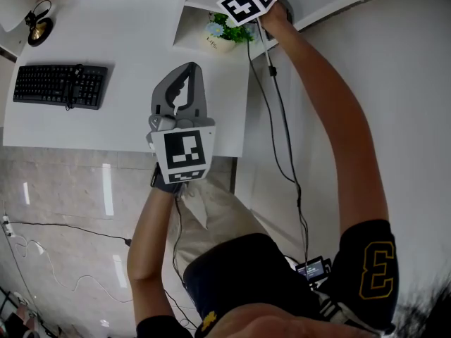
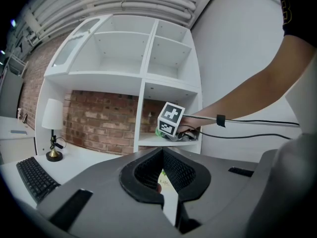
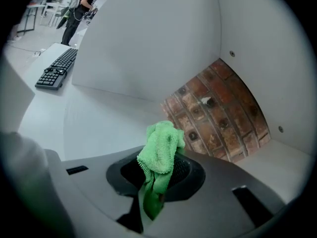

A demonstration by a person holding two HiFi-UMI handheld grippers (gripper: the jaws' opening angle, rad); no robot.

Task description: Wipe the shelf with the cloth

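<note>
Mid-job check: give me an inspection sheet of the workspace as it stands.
Surface: white shelf, upper compartments bare; no dirt discernible.
Job's things: green cloth, bunched between the right gripper's jaws.
Clutter: keyboard and lamp on the desk; potted plant under the shelf.
Grippers: right gripper shut on the cloth, inside a lower compartment; left gripper shut, empty, above the desk.
Cables: black cable running from the right gripper; loose wires on the floor.
Surroundings: brick wall; a person far off.
</note>
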